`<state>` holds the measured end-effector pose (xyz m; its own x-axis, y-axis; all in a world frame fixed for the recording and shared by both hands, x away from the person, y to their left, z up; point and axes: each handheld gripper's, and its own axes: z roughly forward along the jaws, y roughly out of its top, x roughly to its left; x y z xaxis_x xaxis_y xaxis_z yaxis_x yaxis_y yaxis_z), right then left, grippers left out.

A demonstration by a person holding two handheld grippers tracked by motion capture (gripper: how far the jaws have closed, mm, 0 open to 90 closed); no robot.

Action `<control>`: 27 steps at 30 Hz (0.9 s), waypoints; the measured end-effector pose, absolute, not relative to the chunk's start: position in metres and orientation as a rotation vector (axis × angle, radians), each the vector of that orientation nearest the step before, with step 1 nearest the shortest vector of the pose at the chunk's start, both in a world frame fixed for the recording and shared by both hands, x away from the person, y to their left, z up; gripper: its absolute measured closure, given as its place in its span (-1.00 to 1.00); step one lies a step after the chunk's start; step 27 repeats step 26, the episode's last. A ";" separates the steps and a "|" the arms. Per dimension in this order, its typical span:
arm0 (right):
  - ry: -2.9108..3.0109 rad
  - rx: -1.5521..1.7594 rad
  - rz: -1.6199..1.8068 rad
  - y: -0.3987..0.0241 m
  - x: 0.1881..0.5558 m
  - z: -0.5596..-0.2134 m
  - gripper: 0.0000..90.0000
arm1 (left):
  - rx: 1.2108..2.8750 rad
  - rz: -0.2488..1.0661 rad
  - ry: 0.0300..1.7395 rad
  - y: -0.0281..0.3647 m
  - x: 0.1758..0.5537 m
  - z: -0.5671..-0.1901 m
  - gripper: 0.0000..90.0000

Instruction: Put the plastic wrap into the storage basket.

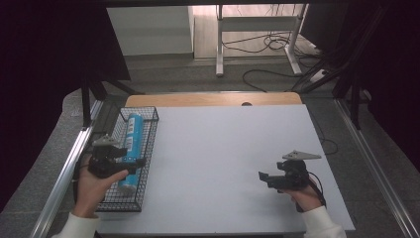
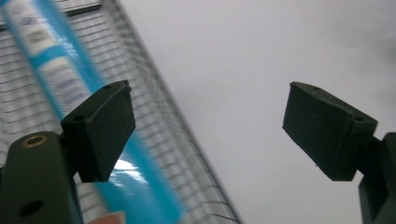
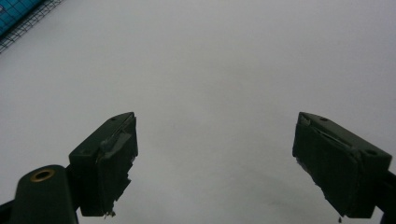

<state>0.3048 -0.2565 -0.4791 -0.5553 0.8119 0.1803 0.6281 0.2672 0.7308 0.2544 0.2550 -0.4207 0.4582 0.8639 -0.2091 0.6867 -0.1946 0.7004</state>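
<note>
Tube point(image 1: 130, 148) lies in basket point(image 1: 148, 148) at desk's left edge, job looks done; left gripper point(image 1: 130, 159) apart above it, right gripper point(image 1: 263, 177) apart, empty.

Blue tube point(image 2: 70, 93) – blurred, label unreadable – cut off by edges

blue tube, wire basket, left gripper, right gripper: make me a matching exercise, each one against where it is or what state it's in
Things:
1. blue tube
2. wire basket
3. left gripper
4. right gripper

Places or states:
A. open with nothing in it, over the bare white table top
B. lying lengthwise inside the basket
C. at the table's left edge, holding the tube
D. open, above the basket, fingers off the tube

Pairs: 1-B, 2-C, 3-D, 4-A
</note>
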 end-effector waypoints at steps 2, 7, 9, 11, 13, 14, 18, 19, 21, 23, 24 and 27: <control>2.306 1.339 1.181 -0.257 0.305 -0.479 -0.69 | 1.939 0.288 1.268 0.245 0.247 -0.423 -0.63; 2.329 1.280 1.230 -0.255 0.304 -0.479 -0.72 | 1.955 0.243 1.239 0.218 0.253 -0.436 -0.61; 2.349 1.236 1.229 -0.254 0.303 -0.480 -0.74 | 1.954 0.240 1.232 0.210 0.256 -0.439 -0.60; 2.367 1.204 1.225 -0.251 0.301 -0.480 -0.75 | 1.979 0.250 1.225 0.200 0.258 -0.443 -0.60; 2.380 1.174 1.205 -0.249 0.299 -0.480 -0.75 | 1.981 0.230 1.217 0.194 0.259 -0.446 -0.60; 2.386 1.165 1.195 -0.248 0.299 -0.480 -0.75 | 1.984 0.225 1.215 0.192 0.259 -0.447 -0.60; 2.389 1.138 1.205 -0.245 0.298 -0.478 -0.78 | 2.001 0.230 1.213 0.186 0.258 -0.449 -0.60; 2.383 1.127 1.202 -0.246 0.298 -0.477 -0.79 | 2.007 0.230 1.211 0.186 0.258 -0.450 -0.60; 2.366 1.131 1.196 -0.246 0.298 -0.477 -0.80 | 2.007 0.226 1.212 0.185 0.259 -0.451 -0.60; 2.357 1.133 1.194 -0.247 0.298 -0.477 -0.81 | 2.005 0.225 1.212 0.184 0.260 -0.452 -0.60; 2.349 1.127 1.191 -0.247 0.298 -0.478 -0.82 | 2.004 0.228 1.212 0.184 0.260 -0.453 -0.60; 2.341 1.119 1.188 -0.248 0.298 -0.478 -0.83 | 2.004 0.235 1.213 0.184 0.260 -0.453 -0.60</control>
